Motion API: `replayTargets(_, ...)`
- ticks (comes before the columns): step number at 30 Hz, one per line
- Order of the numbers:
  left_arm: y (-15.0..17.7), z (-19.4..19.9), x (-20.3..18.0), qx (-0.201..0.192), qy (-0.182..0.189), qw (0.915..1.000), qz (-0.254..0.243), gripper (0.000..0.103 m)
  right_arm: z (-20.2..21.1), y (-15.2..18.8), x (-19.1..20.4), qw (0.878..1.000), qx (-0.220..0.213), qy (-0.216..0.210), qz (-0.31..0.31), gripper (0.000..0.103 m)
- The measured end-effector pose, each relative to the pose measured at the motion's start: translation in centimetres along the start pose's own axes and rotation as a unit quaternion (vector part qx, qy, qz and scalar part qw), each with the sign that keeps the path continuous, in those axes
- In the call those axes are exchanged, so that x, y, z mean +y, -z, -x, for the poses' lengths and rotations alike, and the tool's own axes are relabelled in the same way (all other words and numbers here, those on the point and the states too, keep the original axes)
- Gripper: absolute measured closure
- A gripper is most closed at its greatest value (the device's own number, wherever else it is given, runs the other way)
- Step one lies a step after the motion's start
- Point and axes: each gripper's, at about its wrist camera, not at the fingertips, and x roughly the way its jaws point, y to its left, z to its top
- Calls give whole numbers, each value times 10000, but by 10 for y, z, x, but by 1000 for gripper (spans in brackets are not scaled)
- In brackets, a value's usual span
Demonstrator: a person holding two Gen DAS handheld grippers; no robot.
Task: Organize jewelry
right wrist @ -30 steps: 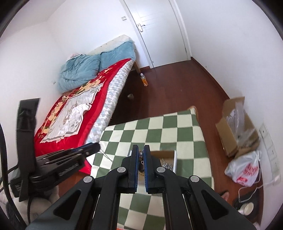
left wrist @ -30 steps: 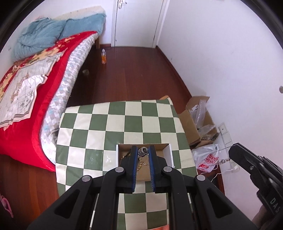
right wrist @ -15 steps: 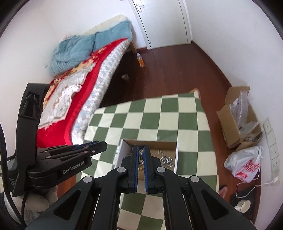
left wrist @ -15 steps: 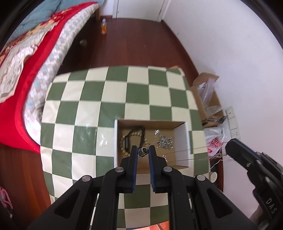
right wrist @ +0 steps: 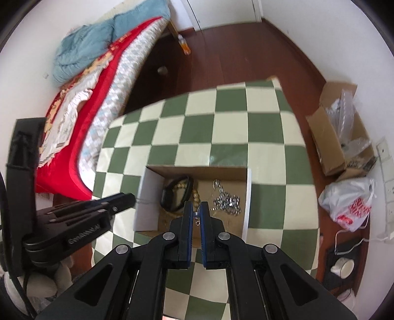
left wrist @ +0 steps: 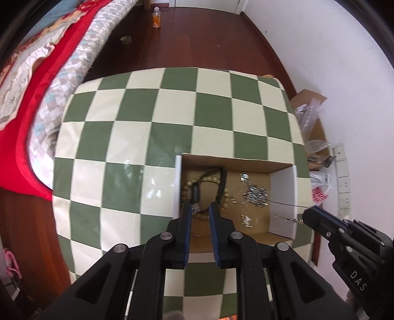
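An open cardboard box sits on the green-and-cream checkered table. Inside lie a wooden bead bracelet, a black cord bracelet and a heap of silver chain. My left gripper is slightly open just above the black cord's silver clasp. My right gripper is shut on a thin silver chain with a small pendant; the chain stretches over the box's right wall.
A red bed stands left of the table. An orange bottle is on the wooden floor. A cardboard carton and a white plastic bag lie to the right by the wall.
Both grippers have dropped closer to the box and tilted down. The left jaws have parted slightly, and the black cord bracelet now lies in the box.
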Motion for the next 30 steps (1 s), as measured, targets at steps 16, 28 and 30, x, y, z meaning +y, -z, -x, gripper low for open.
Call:
replayTargets(16,23,6,22,-694,-1195,9903,121,0,-18,9,-18,9891,203,1453,91,3)
replayTargets(28,67,13,19,-1047,-1232,9865,261,0,-25,49,-20,9809,49,1939,132,0)
replayTargets(30,74,22,16,-1128,-1201,9861,232,0,-18,54,-19,9807,-36,1954,105,0)
